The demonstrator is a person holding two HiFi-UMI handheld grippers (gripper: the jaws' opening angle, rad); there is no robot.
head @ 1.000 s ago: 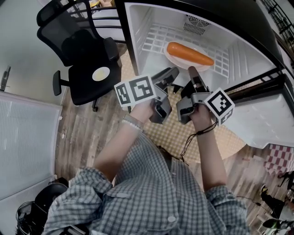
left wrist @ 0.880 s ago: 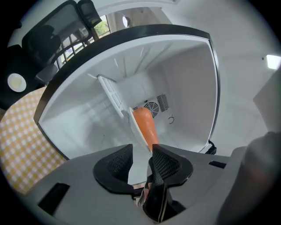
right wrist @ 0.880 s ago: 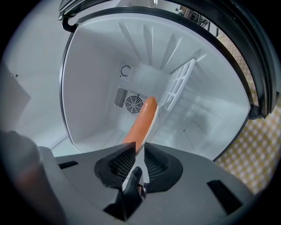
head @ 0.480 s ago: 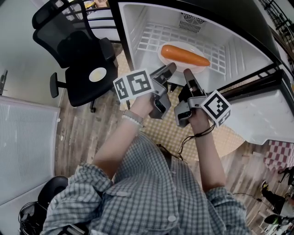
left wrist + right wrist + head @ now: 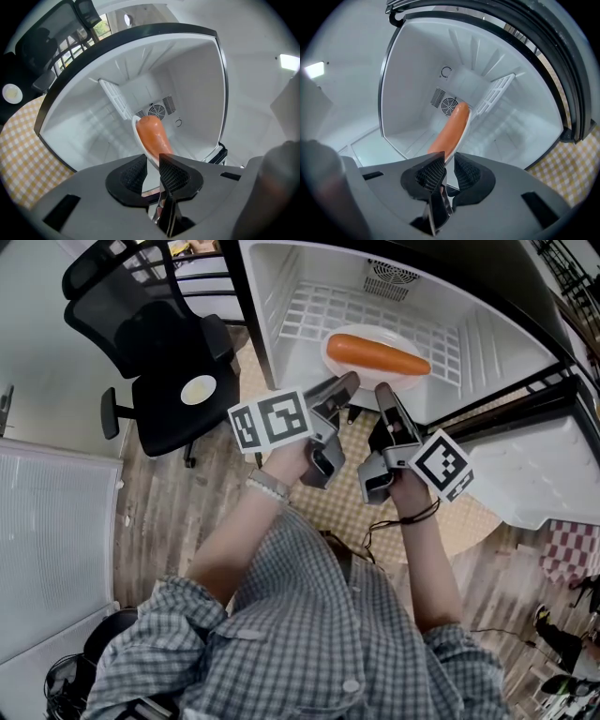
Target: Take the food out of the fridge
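An orange carrot (image 5: 375, 352) lies on a white plate (image 5: 336, 362) on the wire shelf inside the open fridge (image 5: 281, 296). My left gripper (image 5: 349, 381) points level at the plate's near rim. Its jaws are closing with the rim (image 5: 137, 129) between them, and a narrow gap still shows in the left gripper view (image 5: 152, 168). My right gripper (image 5: 382, 390) sits beside it at the same rim. In the right gripper view (image 5: 449, 171) its pads stand close together on the plate edge (image 5: 466, 124), and the carrot (image 5: 452, 126) runs away behind them.
The fridge's white door (image 5: 544, 474) hangs open at the right. A black office chair (image 5: 178, 362) with a small round white thing on its seat stands left of the fridge. A yellow checked mat (image 5: 347, 507) lies on the wood floor below the grippers.
Both grippers have stayed at the plate's near rim. The right gripper has rolled a little, and the head view has shifted slightly.
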